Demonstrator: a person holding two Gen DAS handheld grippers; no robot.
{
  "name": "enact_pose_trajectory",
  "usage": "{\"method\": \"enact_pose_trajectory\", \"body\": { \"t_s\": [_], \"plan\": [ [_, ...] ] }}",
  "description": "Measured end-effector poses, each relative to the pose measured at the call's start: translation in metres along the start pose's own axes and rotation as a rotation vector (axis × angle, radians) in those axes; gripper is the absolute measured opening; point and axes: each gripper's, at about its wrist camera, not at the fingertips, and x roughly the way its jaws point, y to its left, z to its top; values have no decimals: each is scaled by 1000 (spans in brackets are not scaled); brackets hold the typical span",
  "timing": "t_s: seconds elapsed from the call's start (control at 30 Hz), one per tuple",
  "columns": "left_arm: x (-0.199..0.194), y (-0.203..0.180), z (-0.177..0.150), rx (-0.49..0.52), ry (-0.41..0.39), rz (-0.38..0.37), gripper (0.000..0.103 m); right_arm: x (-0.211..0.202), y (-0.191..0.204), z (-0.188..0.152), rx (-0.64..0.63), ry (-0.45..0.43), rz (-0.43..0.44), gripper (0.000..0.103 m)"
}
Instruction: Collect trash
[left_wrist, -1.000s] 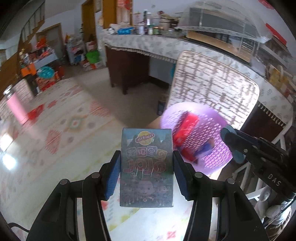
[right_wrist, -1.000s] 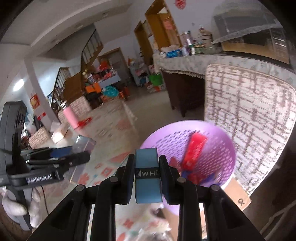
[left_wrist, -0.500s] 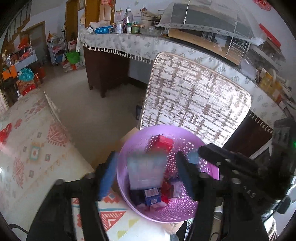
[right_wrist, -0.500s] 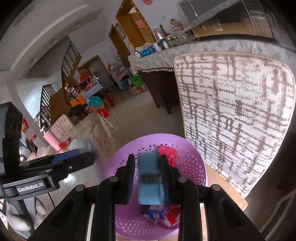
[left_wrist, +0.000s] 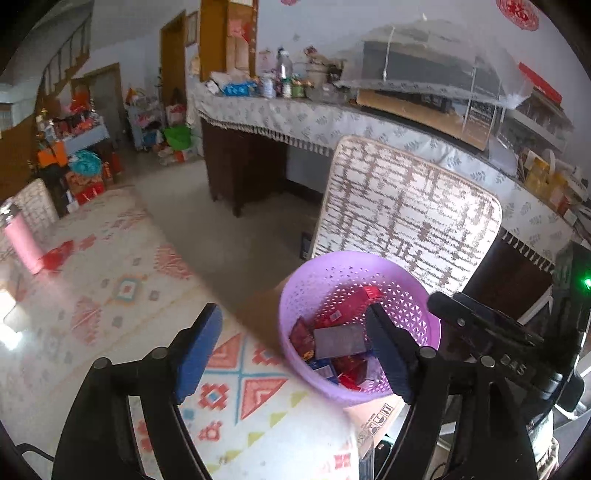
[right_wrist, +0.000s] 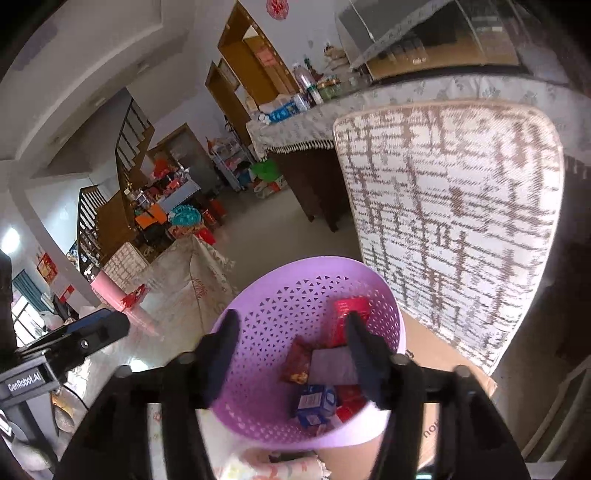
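Above the purple basket (right_wrist: 258, 295) of wrappers, left gripper (left_wrist: 295, 350) and right gripper (right_wrist: 291, 358), both jaws spread wide, empty.

Basket (left_wrist: 291, 295): on a cardboard box (left_wrist: 380, 415), just off the edge of the table (left_wrist: 240, 373), in front of the chair back (left_wrist: 406, 210)
Boxes and packets (right_wrist: 321, 369): piled in the bottom of the basket
Left gripper (left_wrist: 295, 350): above the table edge, its right finger over the basket
Right gripper (right_wrist: 291, 354): directly above the basket
Counter (left_wrist: 295, 118): behind the chair back, bottles and jars (left_wrist: 280, 81) on it
Flask (left_wrist: 22, 240): on the table's far left
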Motion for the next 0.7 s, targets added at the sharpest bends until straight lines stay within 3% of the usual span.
{"method": "enact_pose_trajectory", "body": {
  "t_s": [0.23, 0.37, 0.7],
  "plan": [
    [-53, 9, -29, -22, -84, 52, 84, -49, 33, -30, -92, -132, -7, 87],
    [-79, 11, -45, -30, -123, 69, 85, -63, 47, -47, -84, -106, 48, 87],
    [-132, 12, -84, -34, -246, 150, 96, -97, 77, -84, -134, -107, 20, 89]
  ]
}}
